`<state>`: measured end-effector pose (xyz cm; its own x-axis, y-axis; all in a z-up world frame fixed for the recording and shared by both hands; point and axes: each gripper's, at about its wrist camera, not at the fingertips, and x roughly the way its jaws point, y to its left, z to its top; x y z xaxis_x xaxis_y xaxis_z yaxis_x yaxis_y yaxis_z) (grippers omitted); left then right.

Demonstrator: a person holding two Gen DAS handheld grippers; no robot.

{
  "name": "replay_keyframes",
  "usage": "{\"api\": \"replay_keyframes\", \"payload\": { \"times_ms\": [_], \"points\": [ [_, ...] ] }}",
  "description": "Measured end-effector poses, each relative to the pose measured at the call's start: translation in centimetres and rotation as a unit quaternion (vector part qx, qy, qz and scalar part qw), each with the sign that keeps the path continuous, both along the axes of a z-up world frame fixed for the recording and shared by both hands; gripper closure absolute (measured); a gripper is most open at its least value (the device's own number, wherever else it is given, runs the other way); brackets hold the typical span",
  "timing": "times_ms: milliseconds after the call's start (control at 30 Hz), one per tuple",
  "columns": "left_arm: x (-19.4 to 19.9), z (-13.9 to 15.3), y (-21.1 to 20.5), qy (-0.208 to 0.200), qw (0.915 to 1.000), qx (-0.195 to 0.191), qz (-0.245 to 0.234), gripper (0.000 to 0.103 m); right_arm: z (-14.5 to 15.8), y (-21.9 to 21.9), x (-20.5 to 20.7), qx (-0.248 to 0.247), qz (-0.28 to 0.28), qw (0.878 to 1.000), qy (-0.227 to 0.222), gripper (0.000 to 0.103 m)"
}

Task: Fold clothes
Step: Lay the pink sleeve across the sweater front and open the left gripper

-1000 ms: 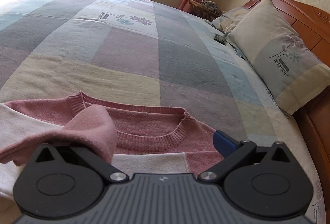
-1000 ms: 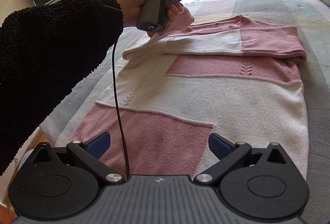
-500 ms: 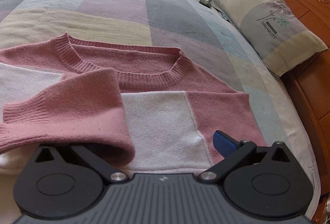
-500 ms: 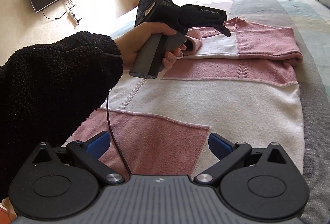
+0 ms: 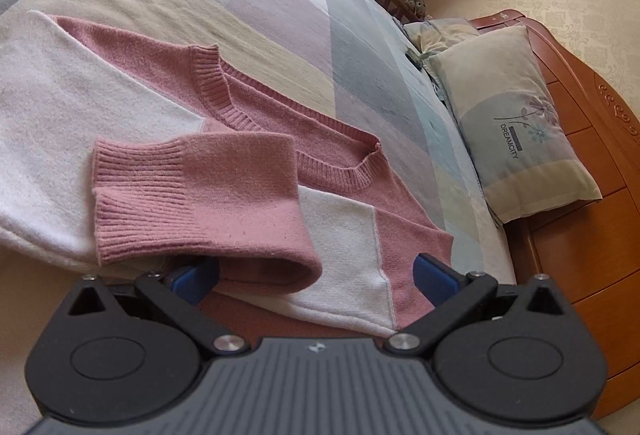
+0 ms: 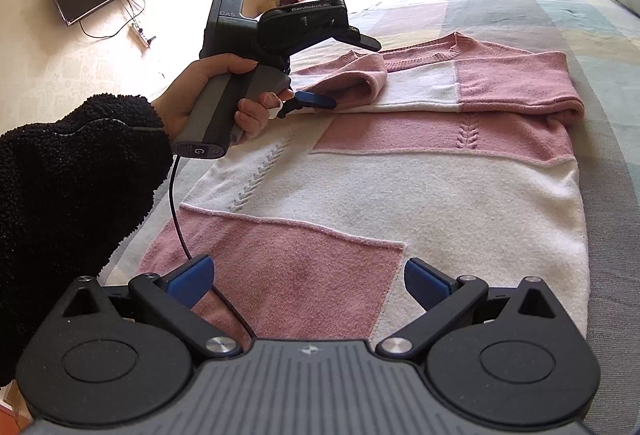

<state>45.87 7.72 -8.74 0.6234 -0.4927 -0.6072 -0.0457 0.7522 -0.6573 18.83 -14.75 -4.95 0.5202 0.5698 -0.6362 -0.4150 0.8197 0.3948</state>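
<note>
A soft knitted sweater in pink and cream blocks (image 6: pixel 420 171) lies flat on the patchwork quilt of pale grey, lilac and beige squares (image 5: pixel 280 15), its ribbed round neckline (image 5: pixel 280 123) pointing away from the quilt's near edge; the fuzzy knit shows raised cable stitching down the front. One pink sleeve with a ribbed cuff (image 5: pixel 192 195) is doubled back across the sweater's chest, forming a rounded, tube-like fold just below the neckline; the opposite sleeve (image 6: pixel 520 87) is folded across the sweater too, its edge making a soft roll at the sweater's side.

The left gripper (image 5: pixel 316 275), matte black with blue pads, hovers just below the folded sleeve with its jaws spread wide and nothing between them; its left blue pad (image 5: pixel 196 275) sits tucked under the sleeve's rolled edge, though I cannot tell whether it touches the knit. In the right wrist view a hand (image 6: pixel 224 103) in a nubby black fleece sleeve (image 6: pixel 72 203) holds that tool by its grey handle, a thin black cable (image 6: pixel 176 203) hanging from it over the sweater's hem side.

The right gripper (image 6: pixel 308 283) is also wide open and empty, poised above the sweater's lower pink panel.

Beyond the sweater, a plump rectangular pillow with a printed flower (image 5: pixel 516 123) leans against a glossy carved wooden headboard (image 5: pixel 592 155).
</note>
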Motion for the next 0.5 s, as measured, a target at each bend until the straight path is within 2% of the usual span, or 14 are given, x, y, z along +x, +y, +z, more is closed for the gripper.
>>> {"api": "replay_keyframes", "payload": {
  "times_ms": [133,267,433,500],
  "points": [
    [0.9,0.1,-0.2,-0.002,0.9996,-0.001,0.027,0.001,-0.1,0.0,0.2,0.0,-0.002,1.0,0.002,0.0],
    [1.4,0.5,-1.0,-0.017,0.9986,0.032,0.04,0.001,0.2,-0.3,0.2,0.005,-0.004,1.0,0.0,0.0],
    [2.2,1.8,-4.3,-0.046,0.9937,0.1,-0.024,0.001,0.3,-0.2,0.0,0.003,-0.001,1.0,-0.002,0.0],
    [2.4,2.4,-5.8,-0.056,0.9905,0.116,-0.05,0.001,0.3,-0.1,-0.1,0.0,0.0,1.0,-0.001,0.0]
  ]
}}
